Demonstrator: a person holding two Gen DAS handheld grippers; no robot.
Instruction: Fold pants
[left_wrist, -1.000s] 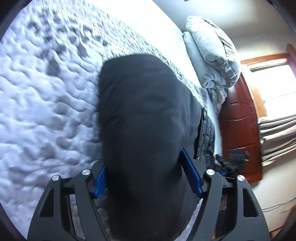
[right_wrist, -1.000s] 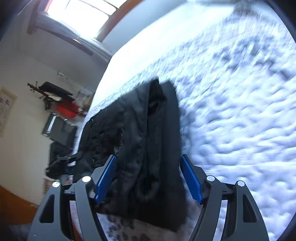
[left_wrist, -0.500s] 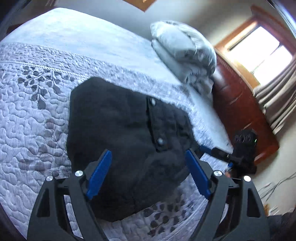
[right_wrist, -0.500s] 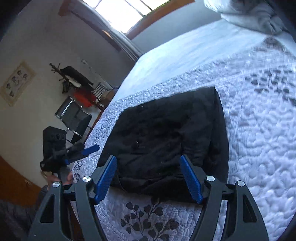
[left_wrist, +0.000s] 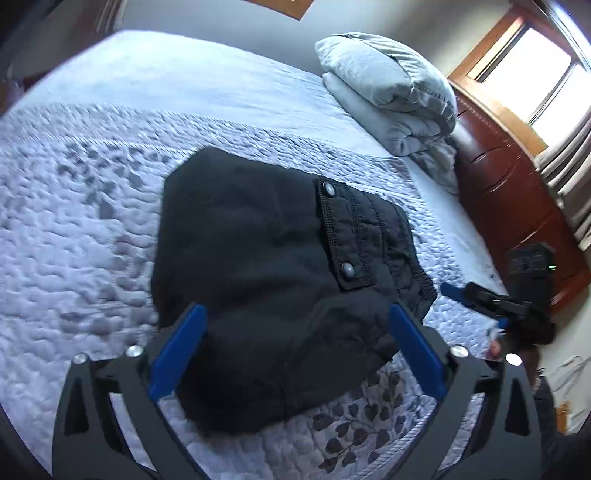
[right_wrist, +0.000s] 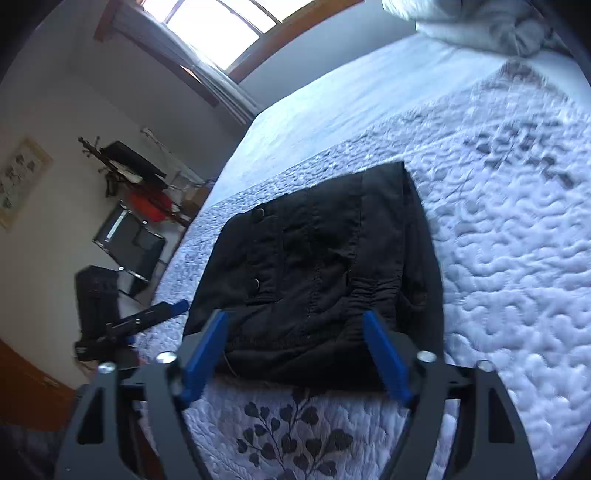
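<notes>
Black pants (left_wrist: 266, 266) lie folded into a compact bundle on the quilted bedspread (left_wrist: 74, 229), near the bed's foot edge, two snap buttons (left_wrist: 347, 270) showing on a flap. Left gripper (left_wrist: 295, 354) w/ blue fingers (left_wrist: 177, 354) spread wide, holding nothing, pants' near edge seen between them. Right gripper (right_wrist: 297, 354) same: fingers (right_wrist: 386, 360) wide apart, nothing held, hovering by the waistband end. Folded grey duvet (left_wrist: 388, 92) at the bed's far end.
</notes>
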